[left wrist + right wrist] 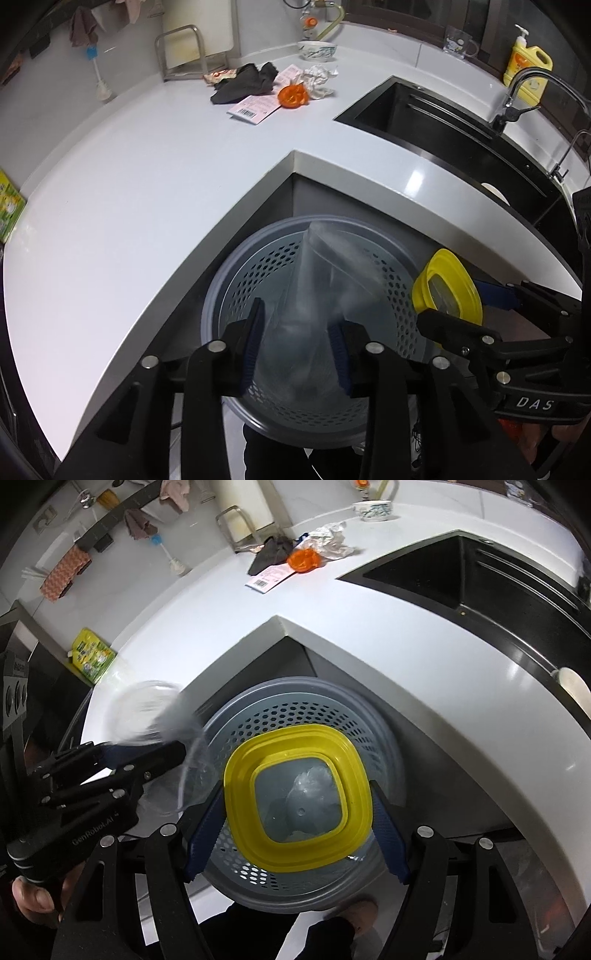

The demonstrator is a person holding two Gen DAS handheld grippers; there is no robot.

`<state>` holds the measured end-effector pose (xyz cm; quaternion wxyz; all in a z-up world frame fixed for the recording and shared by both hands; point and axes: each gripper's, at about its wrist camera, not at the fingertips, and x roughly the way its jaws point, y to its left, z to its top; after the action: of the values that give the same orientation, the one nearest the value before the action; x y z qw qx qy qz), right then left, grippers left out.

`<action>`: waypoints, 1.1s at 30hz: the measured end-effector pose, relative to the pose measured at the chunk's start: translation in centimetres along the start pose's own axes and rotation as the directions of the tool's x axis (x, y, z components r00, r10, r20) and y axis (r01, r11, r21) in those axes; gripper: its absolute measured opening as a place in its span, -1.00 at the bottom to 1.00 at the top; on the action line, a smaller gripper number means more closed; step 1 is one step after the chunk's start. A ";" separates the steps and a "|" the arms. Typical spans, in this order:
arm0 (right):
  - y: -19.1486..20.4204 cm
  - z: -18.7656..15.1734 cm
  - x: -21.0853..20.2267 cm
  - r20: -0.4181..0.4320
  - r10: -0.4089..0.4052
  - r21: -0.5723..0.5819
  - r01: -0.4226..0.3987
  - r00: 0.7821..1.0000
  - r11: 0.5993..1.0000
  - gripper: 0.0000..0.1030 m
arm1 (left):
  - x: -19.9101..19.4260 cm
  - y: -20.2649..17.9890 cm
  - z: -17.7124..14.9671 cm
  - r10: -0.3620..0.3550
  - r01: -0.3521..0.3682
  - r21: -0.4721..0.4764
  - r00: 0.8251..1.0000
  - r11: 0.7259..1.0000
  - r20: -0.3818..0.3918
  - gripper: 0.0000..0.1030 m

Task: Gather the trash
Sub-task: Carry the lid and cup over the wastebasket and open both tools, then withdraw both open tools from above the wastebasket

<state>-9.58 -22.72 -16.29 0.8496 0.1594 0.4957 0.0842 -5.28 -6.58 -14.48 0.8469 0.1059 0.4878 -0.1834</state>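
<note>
A grey perforated trash basket stands on the floor below the counter corner. My left gripper is shut on a clear plastic cup and holds it over the basket; the cup also shows in the right wrist view. My right gripper is shut on a yellow-rimmed container lid above the basket; the lid shows in the left wrist view at the right. More trash lies on the far counter: a black rag, orange wrapper, crumpled paper, pink receipts.
The white L-shaped counter wraps around the basket. A black sink with a faucet is at the right. A bowl, a metal rack and a yellow soap bottle stand at the back.
</note>
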 end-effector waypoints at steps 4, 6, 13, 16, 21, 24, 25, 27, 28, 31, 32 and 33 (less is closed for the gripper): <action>0.5 0.3 0.3 -0.020 0.009 -0.015 -0.009 1.000 1.000 0.47 | -0.7 0.4 -0.2 0.013 -0.013 -0.024 1.000 1.000 0.020 0.18; 0.4 0.4 0.4 -0.024 0.013 -0.011 -0.013 1.000 1.000 0.49 | -0.9 0.6 -0.3 0.027 -0.026 -0.030 0.999 0.999 0.024 0.24; 0.6 0.3 0.3 -0.027 0.012 -0.020 -0.012 1.000 1.000 0.51 | -1.6 1.4 -0.7 0.049 -0.047 -0.059 0.998 0.997 0.029 0.27; 0.5 0.0 0.1 -0.026 0.013 -0.015 -0.014 1.000 1.000 0.51 | -2.0 1.5 -0.8 0.054 -0.052 -0.063 0.998 0.997 0.033 0.27; 0.3 -0.3 -0.8 -0.016 0.008 -0.015 -0.009 1.000 1.000 0.51 | -2.9 1.4 -0.6 0.062 -0.058 -0.070 0.997 0.996 0.050 0.33; 0.2 -0.3 -1.5 -0.005 0.007 -0.019 -0.007 1.000 1.000 0.51 | -3.5 1.5 -0.3 0.068 -0.063 -0.074 0.996 0.995 0.063 0.35; 0.2 -0.2 -1.8 0.000 0.007 -0.021 -0.007 1.000 1.000 0.51 | -3.8 1.5 -0.2 0.072 -0.066 -0.076 0.995 0.995 0.070 0.37; 0.2 0.0 -2.4 0.014 0.008 -0.027 -0.007 1.000 1.000 0.51 | -4.6 1.6 0.1 0.081 -0.074 -0.081 0.993 0.994 0.088 0.43; 0.2 0.2 -2.8 0.025 0.009 -0.031 -0.009 1.000 0.999 0.51 | -4.9 1.6 0.2 0.085 -0.077 -0.083 0.992 0.994 0.096 0.43; 0.3 0.6 -3.4 0.048 0.012 -0.032 -0.010 0.999 0.999 0.51 | -5.7 1.9 0.7 0.098 -0.089 -0.087 0.989 0.992 0.115 0.45; 0.3 0.8 -3.5 0.056 0.012 -0.029 -0.011 0.998 1.000 0.51 | -6.0 2.0 0.8 0.102 -0.092 -0.087 0.988 0.992 0.118 0.47; 0.3 1.0 -3.6 0.060 0.013 -0.026 -0.012 0.998 1.000 0.51 | -6.2 2.2 1.0 0.106 -0.096 -0.087 0.987 0.992 0.122 0.48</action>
<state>-10.47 -23.70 -12.77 0.8657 0.1542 0.4676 0.0908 -6.42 -3.70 -8.59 0.8878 0.0841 0.4344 -0.1267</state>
